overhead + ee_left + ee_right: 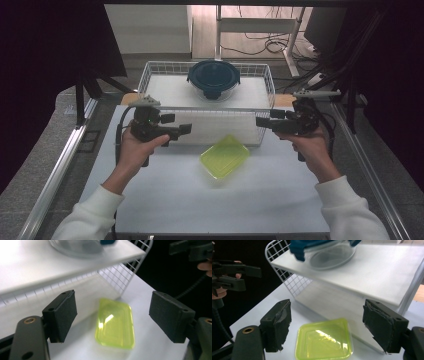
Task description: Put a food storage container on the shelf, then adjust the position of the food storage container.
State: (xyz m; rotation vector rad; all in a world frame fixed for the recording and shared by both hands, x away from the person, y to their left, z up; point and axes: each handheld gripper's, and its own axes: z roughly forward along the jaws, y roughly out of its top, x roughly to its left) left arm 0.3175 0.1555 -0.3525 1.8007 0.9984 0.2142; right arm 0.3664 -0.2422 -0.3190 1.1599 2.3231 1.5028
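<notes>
A flat yellow-green translucent container (225, 156) lies on the white table in front of the wire rack; it sits between and beyond the jaws in both gripper views (115, 323) (324, 341). On the rack's white shelf stands a round glass bowl with a dark blue lid (214, 79) (324, 251). My left gripper (176, 124) (116, 312) hovers left of the container, open and empty. My right gripper (267, 119) (332, 322) hovers to its right, also open and empty. Both point inward at each other, above the table.
The white wire rack (150, 75) stands at the table's back, its front wire wall just behind the container. Metal rails run along both table sides. In each gripper view the other gripper is seen farther off (190, 250) (234, 275). Bare tabletop (210, 205) lies in front.
</notes>
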